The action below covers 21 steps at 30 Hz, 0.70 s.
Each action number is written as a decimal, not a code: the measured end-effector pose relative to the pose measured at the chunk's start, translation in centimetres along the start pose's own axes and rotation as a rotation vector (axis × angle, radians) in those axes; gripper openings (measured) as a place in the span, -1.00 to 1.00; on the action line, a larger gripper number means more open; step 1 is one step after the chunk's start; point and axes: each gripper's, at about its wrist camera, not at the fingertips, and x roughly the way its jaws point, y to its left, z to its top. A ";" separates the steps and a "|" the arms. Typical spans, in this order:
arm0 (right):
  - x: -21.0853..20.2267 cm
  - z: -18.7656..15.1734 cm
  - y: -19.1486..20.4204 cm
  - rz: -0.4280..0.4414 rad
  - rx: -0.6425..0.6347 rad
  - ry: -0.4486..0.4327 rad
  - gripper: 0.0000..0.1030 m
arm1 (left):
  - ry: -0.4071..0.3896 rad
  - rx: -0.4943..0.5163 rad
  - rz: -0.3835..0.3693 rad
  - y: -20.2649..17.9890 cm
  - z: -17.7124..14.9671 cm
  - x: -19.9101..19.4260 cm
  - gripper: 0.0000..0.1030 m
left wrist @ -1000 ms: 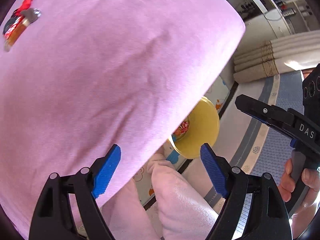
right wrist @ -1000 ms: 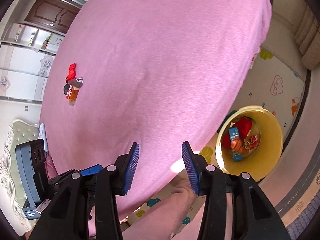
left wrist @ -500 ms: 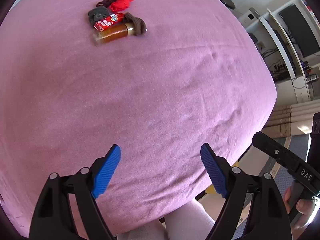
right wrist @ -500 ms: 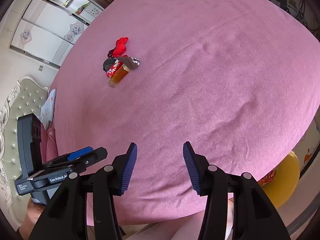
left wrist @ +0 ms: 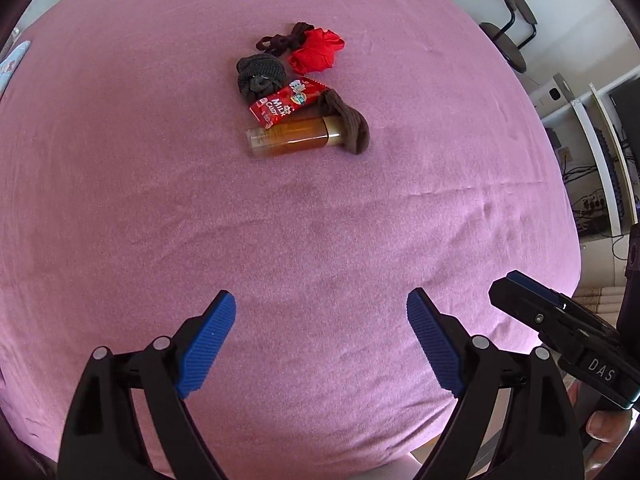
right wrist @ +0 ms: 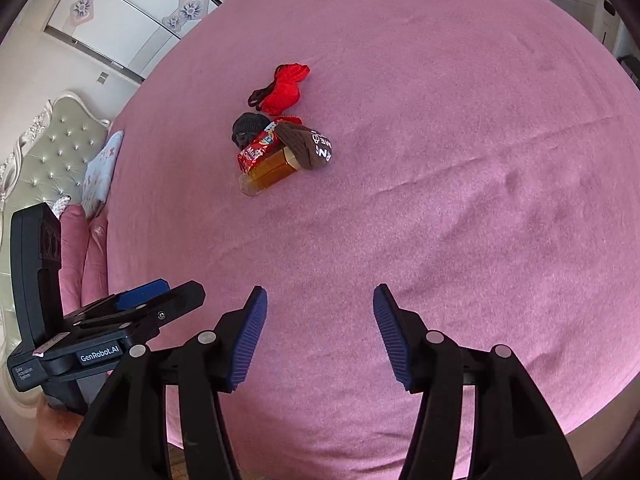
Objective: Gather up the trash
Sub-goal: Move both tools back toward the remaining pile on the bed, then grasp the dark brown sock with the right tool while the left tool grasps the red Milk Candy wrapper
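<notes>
— What was seen on the bed [left wrist: 320, 220]?

— A wide pink sheet [right wrist: 440, 160], fuzzy and lightly creased, was stretched over it. A small heap was gathered well beyond both grippers, toward the far middle of the sheet.

— What was the heap made of?

— A clear cylindrical bottle [left wrist: 290, 138] of amber liquid was laid on its side at the near edge of the heap. A glossy red candy wrapper [left wrist: 286, 102], printed "MILK CANDY", was propped against the bottle's far side. A ribbed brown sock [left wrist: 346, 120] was curled around the bottle's cap end, with white lettering shown on it in the right view. A dark grey knitted sock [left wrist: 260, 74] was bunched behind the wrapper. Farthest back, a crumpled red cloth [left wrist: 318, 52] was touched by a thin dark band [left wrist: 280, 42].

— And the grippers?

— The left gripper [left wrist: 321, 344] was held above the near part of the sheet, its ridged blue pads [left wrist: 206, 346] spread wide with nothing between them. The right gripper [right wrist: 319, 338] was held likewise, pads [right wrist: 250, 338] set moderately apart and nothing gripped. Each black tool was caught at the edge of the other's view.

— Anything beside the bed?

— A tufted grey headboard [right wrist: 44, 152] and a pale pillow [right wrist: 102, 168] were seen at the left of it, a black chair [left wrist: 512, 28] at the far right.
</notes>
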 end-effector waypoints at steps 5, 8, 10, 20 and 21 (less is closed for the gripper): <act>2.4 4.1 -0.4 0.005 -0.025 0.008 0.12 | 0.011 -0.053 0.014 0.9 3.1 2.2 0.69; 3.8 6.1 -0.3 0.000 -0.042 0.024 0.12 | 0.014 -0.077 0.009 1.6 4.9 3.1 0.69; 4.8 7.3 0.0 0.001 -0.059 0.034 0.12 | 0.017 -0.085 0.003 2.0 6.0 3.6 0.69; 10.9 12.5 2.8 0.004 -0.134 0.046 0.12 | 0.019 -0.063 0.074 4.8 10.0 6.3 0.70; 11.5 13.1 2.9 0.010 -0.131 0.049 0.12 | 0.025 -0.063 0.072 5.2 10.2 6.6 0.70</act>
